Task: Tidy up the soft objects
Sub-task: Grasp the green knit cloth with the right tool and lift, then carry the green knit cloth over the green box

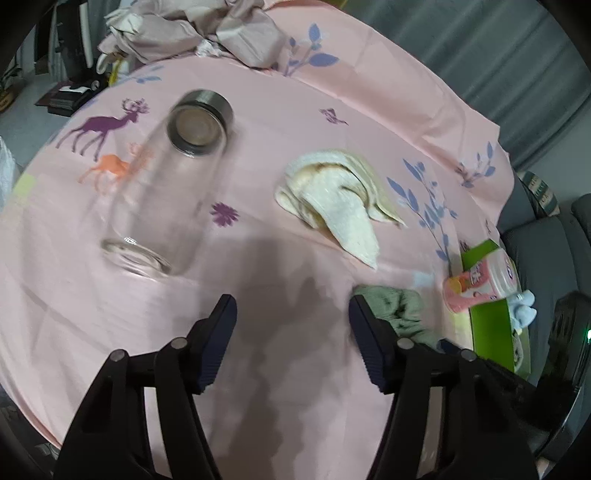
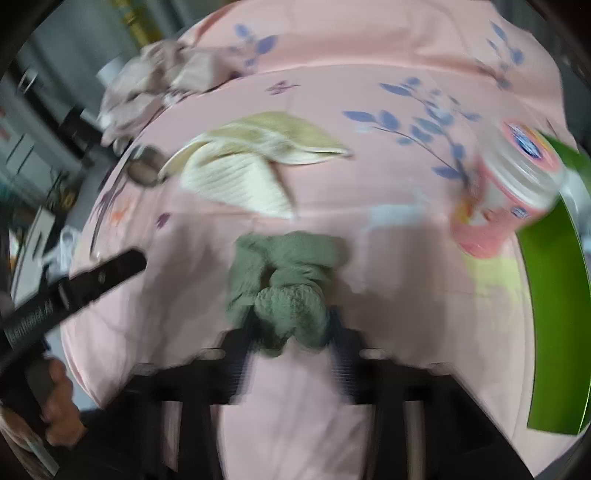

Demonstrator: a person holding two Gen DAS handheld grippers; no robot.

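Your right hand-held gripper (image 2: 291, 332) is closing its two fingers around the green cloth (image 2: 284, 280), and the bunched end of that cloth is sitting between them. The rest of it is lying on the pink surface (image 2: 369, 44) just ahead, toward 12 o'clock. This view is blurred, so you cannot read fine detail there.

Your left hand-held gripper (image 1: 291, 325) is standing wide open and is holding nothing. Only its shadow is lying on the bare pink cloth between the fingers. In the left wrist view the green cloth (image 1: 399, 310) is showing just beside the right finger, at about 3 o'clock from the gripper.

The cream towel (image 1: 340, 199) is lying crumpled on the surface at 1 o'clock from the left gripper, well apart from it. In the right wrist view the same towel (image 2: 255, 162) is lying at 12 o'clock, just beyond the green cloth.

A clear glass bottle (image 1: 166, 184) with a metal cap is lying on its side at 11 o'clock from the left gripper. A pink plastic jar (image 1: 480, 280) is resting at 3 o'clock, near the surface's edge, against a green box (image 1: 487, 325). A small light-blue soft thing (image 1: 522, 310) is lying on that box. A heap of pale pink fabric (image 1: 207, 33) is piled at the far edge, around 11 o'clock.
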